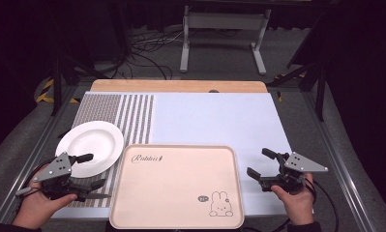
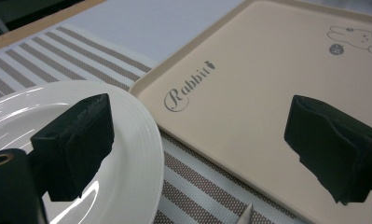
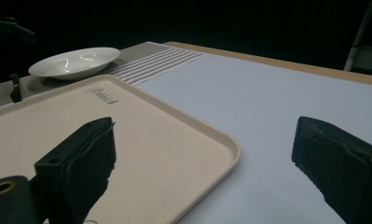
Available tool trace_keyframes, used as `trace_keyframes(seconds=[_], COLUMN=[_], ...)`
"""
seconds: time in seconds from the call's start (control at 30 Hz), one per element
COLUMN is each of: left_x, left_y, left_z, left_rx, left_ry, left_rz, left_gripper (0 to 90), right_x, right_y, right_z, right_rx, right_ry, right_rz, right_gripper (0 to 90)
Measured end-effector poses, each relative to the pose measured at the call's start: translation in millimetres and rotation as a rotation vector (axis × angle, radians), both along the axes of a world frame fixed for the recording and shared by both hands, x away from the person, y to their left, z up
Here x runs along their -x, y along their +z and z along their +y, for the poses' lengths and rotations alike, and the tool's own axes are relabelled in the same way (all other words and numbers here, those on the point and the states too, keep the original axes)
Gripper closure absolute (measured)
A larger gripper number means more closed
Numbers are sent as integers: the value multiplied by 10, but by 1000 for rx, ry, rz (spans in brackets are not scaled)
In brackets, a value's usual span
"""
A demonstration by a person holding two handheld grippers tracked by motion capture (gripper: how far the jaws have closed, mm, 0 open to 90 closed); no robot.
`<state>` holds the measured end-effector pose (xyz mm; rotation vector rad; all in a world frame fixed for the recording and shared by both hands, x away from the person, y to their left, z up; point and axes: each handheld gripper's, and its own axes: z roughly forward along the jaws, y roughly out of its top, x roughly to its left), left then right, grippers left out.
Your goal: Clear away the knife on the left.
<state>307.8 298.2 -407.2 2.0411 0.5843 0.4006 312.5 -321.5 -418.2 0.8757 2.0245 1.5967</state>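
Note:
A beige tray [image 1: 176, 186] with a rabbit drawing and the word "Rabbit" lies at the table's front centre, with nothing on it. A white plate [image 1: 90, 147] rests on the striped mat to its left. My left gripper [image 1: 95, 170] stands open at the plate's near rim, one jaw over the plate [image 2: 127, 154], the other over the tray [image 2: 249, 107]. My right gripper [image 1: 259, 163] is open just right of the tray's edge [image 3: 207, 149], above the white table cover, holding nothing. The plate [image 3: 74, 61] appears far off in the right gripper view.
A brown-and-white striped mat [image 1: 127, 116] covers the left part of the table, a pale cover [image 1: 215, 116] the rest. A wooden edge [image 1: 178, 85] runs along the back. Beyond it stand a metal frame [image 1: 224, 34] and floor cables [image 1: 147, 53].

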Motion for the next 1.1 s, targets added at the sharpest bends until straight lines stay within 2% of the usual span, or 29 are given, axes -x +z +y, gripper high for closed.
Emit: trace_keyframes(seconds=[0.07,0.17,0.47,0.6,0.63,0.7,0.97,1.0,1.03,1.1], left_x=[-6,-11,-1,8,8,8,6,5,5,8], left_y=[13,25,70,69,65,59,91,98,98,105], left_z=[-1,-9,-33,-49,-52,-55,-50,-50,-50,-54], left_rx=[-19,-81,-195,-232,-256,-269,-384,-402,-402,-442], left_ry=[-12,-35,-70,-101,-114,-122,-152,-157,-157,-168], left_rz=[16,35,75,94,92,96,112,119,119,139], left_gripper=[87,87,87,118,129,144,148,149,151,158], right_x=[-3,1,-9,-10,-15,-17,-21,-20,-20,-20], right_y=[-5,0,-3,-8,-10,-12,-24,-26,-27,-29], right_z=[-1,0,5,1,-2,-3,11,13,15,17], right_rx=[-12,-22,-22,-38,-40,-37,-29,-29,-28,-28], right_ry=[7,17,21,35,37,35,42,40,41,44], right_rz=[3,1,5,5,4,6,6,9,10,10], right_gripper=[62,59,57,52,52,51,51,50,50,51])
